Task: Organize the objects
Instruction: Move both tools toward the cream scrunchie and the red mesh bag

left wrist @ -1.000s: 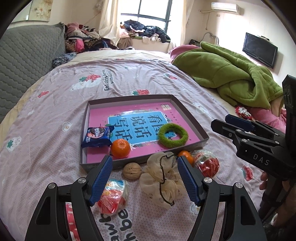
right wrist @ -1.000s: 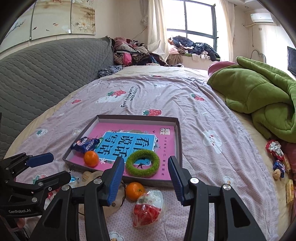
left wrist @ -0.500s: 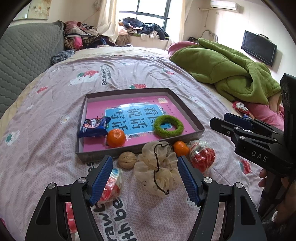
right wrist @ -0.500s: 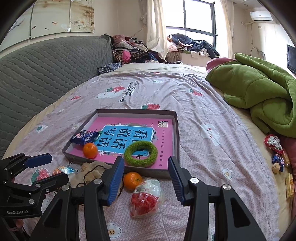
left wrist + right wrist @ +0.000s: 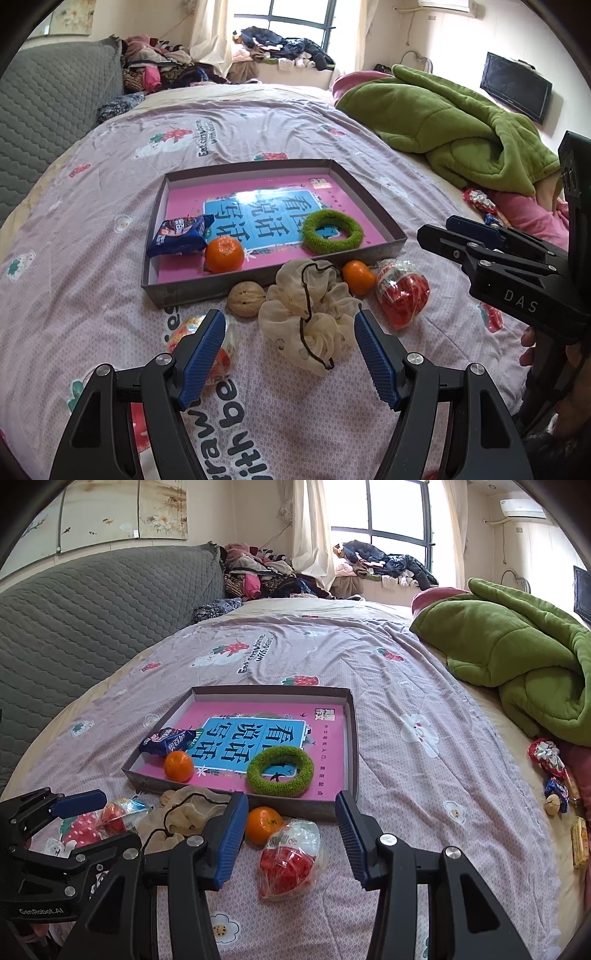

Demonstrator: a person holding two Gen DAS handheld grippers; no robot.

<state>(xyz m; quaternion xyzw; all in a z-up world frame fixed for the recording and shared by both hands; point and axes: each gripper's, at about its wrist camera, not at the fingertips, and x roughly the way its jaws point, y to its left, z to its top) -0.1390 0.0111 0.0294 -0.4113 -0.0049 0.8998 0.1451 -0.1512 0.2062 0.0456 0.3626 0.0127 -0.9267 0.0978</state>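
On the bed (image 5: 92,229), as the left wrist view shows it, a shallow box (image 5: 280,275) already holds a blue snack packet (image 5: 181,236), an orange (image 5: 224,254) and a green ring (image 5: 331,236). Just outside its near wall lie a walnut (image 5: 246,298), a cream scrunchie (image 5: 308,325), a second orange (image 5: 357,277) and a bag of red sweets (image 5: 402,295); another sweet bag (image 5: 221,350) sits partly behind the left finger. The left gripper (image 5: 290,354) hangs spread wide and empty above the scrunchie, which lies framed between its fingers, untouched.

From the right wrist view, the right gripper (image 5: 290,838) is likewise parted and holds nothing; the loose orange (image 5: 263,825) and the red sweet bag (image 5: 291,860) lie on the bed between and below its fingers.

The sorting looks partway done, with both hands lining up a pick. Next, each gripper likely has to drop onto its item, close gently, since the scrunchie is floppy and the bag crinkly, then lift over the box wall.
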